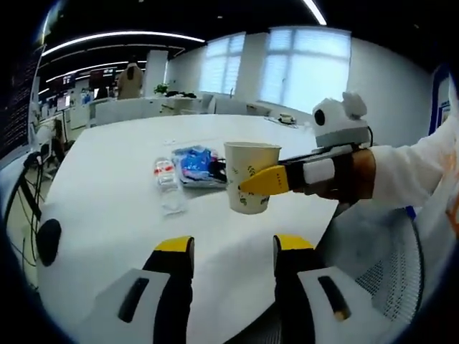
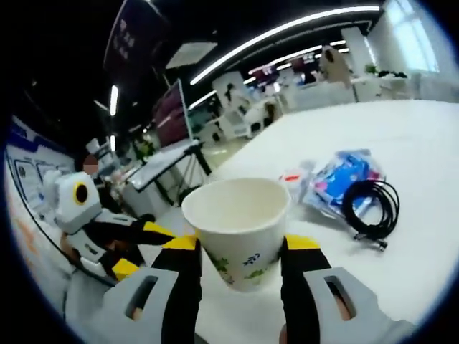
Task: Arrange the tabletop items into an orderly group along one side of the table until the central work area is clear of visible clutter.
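A white paper cup printed with small green leaves [image 2: 242, 232] is pinched between the yellow-tipped jaws of the right gripper [image 2: 241, 251], one jaw pressed to each side of its wall. In the left gripper view the same cup [image 1: 250, 175] is seen held upright above the round white table [image 1: 107, 222], with the right gripper [image 1: 267, 179] reaching in from the right, carried by a hand in a white sleeve [image 1: 412, 175].

The left gripper [image 1: 232, 247] is seen at the bottom of its own view, its two yellow-tipped jaws spread apart with bare tabletop between them and nothing held.

Beyond the cup, a clear plastic bottle with a red and white label [image 1: 168, 183] lies on its side on the table. Just beside it lies a blue patterned plastic packet [image 1: 193, 163]. In the right gripper view a coiled black cable [image 2: 371, 204] is seen resting against the packet [image 2: 343, 179].
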`<state>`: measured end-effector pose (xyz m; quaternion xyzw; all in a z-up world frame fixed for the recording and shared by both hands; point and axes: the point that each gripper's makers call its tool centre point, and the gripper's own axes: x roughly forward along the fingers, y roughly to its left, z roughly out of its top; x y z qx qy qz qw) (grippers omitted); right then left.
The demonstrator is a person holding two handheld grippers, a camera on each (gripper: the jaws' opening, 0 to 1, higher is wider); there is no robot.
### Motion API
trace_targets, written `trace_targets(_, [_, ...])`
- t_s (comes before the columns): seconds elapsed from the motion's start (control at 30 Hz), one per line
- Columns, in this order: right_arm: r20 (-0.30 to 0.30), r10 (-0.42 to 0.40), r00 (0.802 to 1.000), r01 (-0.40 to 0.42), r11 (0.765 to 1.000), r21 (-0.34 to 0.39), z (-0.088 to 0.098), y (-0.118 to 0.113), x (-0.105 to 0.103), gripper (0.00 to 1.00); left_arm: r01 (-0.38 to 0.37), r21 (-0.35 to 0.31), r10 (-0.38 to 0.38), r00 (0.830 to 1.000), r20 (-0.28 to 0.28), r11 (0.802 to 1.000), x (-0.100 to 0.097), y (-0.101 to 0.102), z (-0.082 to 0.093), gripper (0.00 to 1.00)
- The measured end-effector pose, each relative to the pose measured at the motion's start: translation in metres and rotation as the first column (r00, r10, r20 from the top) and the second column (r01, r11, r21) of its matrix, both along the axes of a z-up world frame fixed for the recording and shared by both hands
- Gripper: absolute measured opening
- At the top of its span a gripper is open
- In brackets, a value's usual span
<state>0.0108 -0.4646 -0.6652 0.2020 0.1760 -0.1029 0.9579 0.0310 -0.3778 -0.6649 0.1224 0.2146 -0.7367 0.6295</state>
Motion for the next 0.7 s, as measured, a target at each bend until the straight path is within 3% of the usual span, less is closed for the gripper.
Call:
trace_targets(0.17, [-0.021,-0.020,1.000,0.019,0.999,-0.051,-0.013,-0.011,-0.001,0.42,-0.010,0.010,0.010,1.000,-0.016,1.000,0.003,0.000,-0.002,0.44])
trace_targets(0.37, [-0.041,-0.009,0.999,0.003,0.988,-0.152,-0.027,-0.018,0.005,0.42,0.000,0.032,0.000,1.000,0.004,1.000,0.002,0.002,-0.006,0.42])
trace_targets(0.5, [-0.067,0.002,0.998,-0.014,0.983,-0.184,-0.038,-0.021,0.009,0.42,0.001,0.037,-0.001,1.000,0.001,0.999,0.002,0.002,-0.007,0.42])
trace_targets(0.7, [-0.062,0.005,0.998,-0.016,0.982,-0.189,-0.043,-0.025,0.011,0.42,0.010,0.049,-0.010,1.000,0.001,0.999,0.000,0.003,-0.009,0.43])
